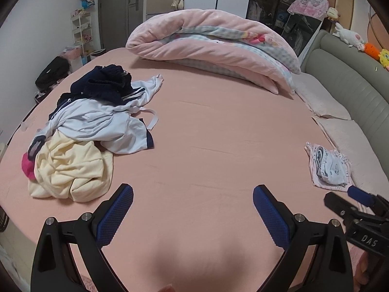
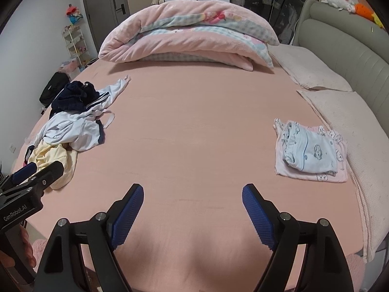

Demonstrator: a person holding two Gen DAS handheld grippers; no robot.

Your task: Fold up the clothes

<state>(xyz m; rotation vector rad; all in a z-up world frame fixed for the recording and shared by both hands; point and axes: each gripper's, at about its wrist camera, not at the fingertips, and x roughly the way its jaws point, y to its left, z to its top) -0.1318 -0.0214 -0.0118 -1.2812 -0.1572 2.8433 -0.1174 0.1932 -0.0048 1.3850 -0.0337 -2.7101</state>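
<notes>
A heap of loose clothes (image 1: 92, 131) lies on the left of the pink bed sheet (image 1: 206, 146): a cream garment (image 1: 70, 170) in front, a white one with navy trim (image 1: 102, 121) behind it, a navy one (image 1: 104, 85) at the back. The same heap (image 2: 73, 124) shows in the right wrist view. Two folded printed garments (image 2: 308, 150) are stacked at the right, also as a folded stack (image 1: 328, 168). My left gripper (image 1: 193, 192) is open above bare sheet, empty. My right gripper (image 2: 192, 192) is open too, holding nothing.
A rolled pink quilt (image 1: 214, 48) lies across the far side of the bed. Pale pillows (image 2: 340, 112) and a grey headboard (image 2: 352, 48) run along the right. A black bag (image 1: 52, 73) and a white rack (image 1: 81, 31) stand beyond the left edge.
</notes>
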